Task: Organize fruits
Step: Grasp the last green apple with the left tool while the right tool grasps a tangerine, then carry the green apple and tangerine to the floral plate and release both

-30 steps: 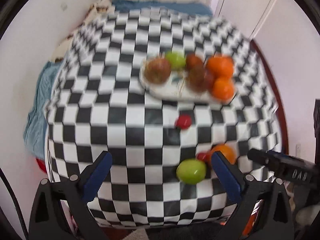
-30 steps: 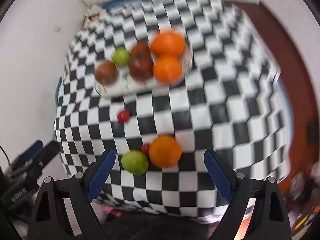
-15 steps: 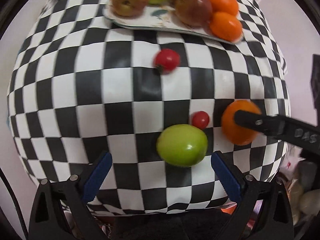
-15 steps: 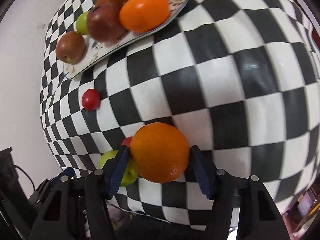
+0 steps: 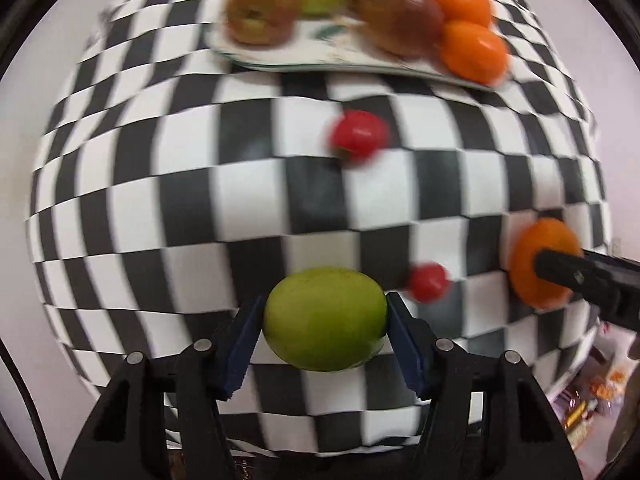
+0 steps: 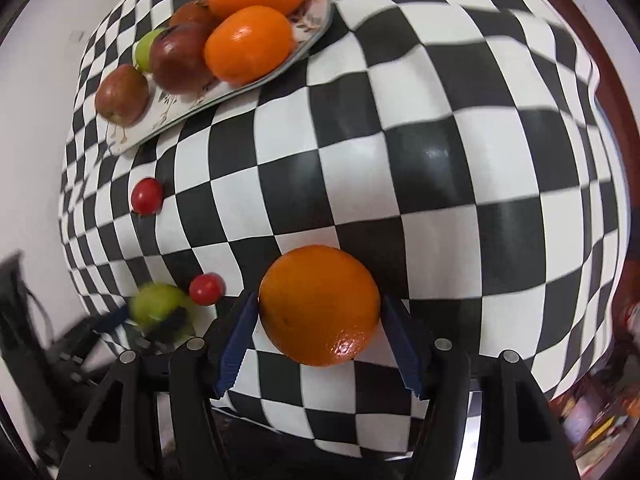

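Observation:
My left gripper [image 5: 325,320] is shut on a green fruit [image 5: 325,318] near the table's front edge. My right gripper [image 6: 319,308] is shut on an orange [image 6: 319,304]; it also shows in the left wrist view [image 5: 540,260]. The green fruit shows blurred in the right wrist view [image 6: 156,304]. Two small red tomatoes lie on the cloth: one close by [image 5: 428,282] [image 6: 206,289], one farther back [image 5: 358,138] [image 6: 147,196]. A white plate [image 5: 340,66] [image 6: 224,94] at the back holds two oranges, brown-red apples and a green fruit.
The table is covered by a black-and-white checkered cloth [image 6: 440,160]. White walls stand to the left and back. Clutter lies on the floor at the lower right [image 5: 592,400]. The table's front edge drops off just under both grippers.
Both grippers have moved in low toward the table's front edge and closed: the left on the green fruit, the right on the orange. The left view is blurred by motion.

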Demonstrator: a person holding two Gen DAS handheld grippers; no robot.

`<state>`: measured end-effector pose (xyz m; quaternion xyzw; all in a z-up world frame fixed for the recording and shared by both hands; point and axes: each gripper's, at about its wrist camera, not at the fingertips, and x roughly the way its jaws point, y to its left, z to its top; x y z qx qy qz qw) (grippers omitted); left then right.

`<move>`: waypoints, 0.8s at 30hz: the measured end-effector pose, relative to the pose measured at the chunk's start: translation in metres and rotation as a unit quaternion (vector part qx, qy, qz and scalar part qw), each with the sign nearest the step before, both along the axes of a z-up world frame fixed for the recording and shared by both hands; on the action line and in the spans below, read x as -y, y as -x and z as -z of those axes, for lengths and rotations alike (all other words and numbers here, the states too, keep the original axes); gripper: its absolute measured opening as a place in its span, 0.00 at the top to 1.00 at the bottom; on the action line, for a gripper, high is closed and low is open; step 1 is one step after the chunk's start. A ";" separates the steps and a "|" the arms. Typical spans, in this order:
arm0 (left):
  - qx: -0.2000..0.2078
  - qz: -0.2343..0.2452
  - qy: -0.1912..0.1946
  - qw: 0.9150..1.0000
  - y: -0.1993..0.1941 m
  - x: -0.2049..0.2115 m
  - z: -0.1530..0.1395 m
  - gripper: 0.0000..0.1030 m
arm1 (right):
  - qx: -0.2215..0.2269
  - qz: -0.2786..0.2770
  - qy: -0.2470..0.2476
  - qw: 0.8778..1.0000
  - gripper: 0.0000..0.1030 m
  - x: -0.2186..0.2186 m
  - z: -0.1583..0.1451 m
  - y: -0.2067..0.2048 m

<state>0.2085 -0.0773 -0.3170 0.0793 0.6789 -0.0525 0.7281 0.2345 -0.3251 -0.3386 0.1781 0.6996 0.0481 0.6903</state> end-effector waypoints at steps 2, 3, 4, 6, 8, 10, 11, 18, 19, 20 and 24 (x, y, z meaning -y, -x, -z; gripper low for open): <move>-0.004 -0.014 -0.002 1.000 -0.002 -0.010 0.005 0.43 | 0.010 -0.028 0.032 0.999 0.30 -0.010 -0.002 -0.002; -0.007 -0.020 0.003 1.000 -0.002 -0.013 0.007 0.43 | 0.015 -0.043 0.046 0.998 0.27 -0.015 -0.002 -0.004; -0.008 -0.024 0.005 1.000 -0.002 -0.014 0.009 0.43 | 0.016 -0.050 0.050 0.997 0.27 -0.017 -0.001 -0.005; -0.005 -0.025 0.000 1.000 0.000 -0.012 0.008 0.43 | 0.013 -0.063 0.053 0.997 0.27 -0.022 0.001 -0.007; 0.000 -0.026 -0.004 1.000 0.000 -0.011 0.009 0.43 | 0.010 -0.070 0.053 0.996 0.27 -0.026 0.004 -0.008; 0.000 -0.028 -0.003 1.000 0.003 -0.010 0.009 0.43 | 0.006 -0.079 0.052 0.995 0.27 -0.031 0.007 -0.009; 0.000 -0.029 -0.001 1.000 0.002 -0.006 0.011 0.43 | 0.006 -0.081 0.050 0.995 0.27 -0.032 0.008 -0.009; 0.004 -0.038 0.016 0.999 -0.018 -0.020 -0.004 0.43 | 0.023 -0.109 0.051 0.992 0.39 -0.048 -0.001 -0.009; 0.008 -0.037 0.018 0.999 -0.023 -0.020 -0.013 0.43 | 0.026 -0.106 0.047 0.993 0.40 -0.054 -0.003 -0.009; 0.014 -0.036 0.023 0.999 -0.026 -0.020 -0.020 0.43 | 0.029 -0.102 0.042 0.993 0.40 -0.052 -0.006 -0.011; 0.036 -0.038 0.045 0.998 -0.039 -0.022 -0.049 0.43 | 0.043 -0.077 0.013 0.996 0.40 -0.039 -0.020 -0.022</move>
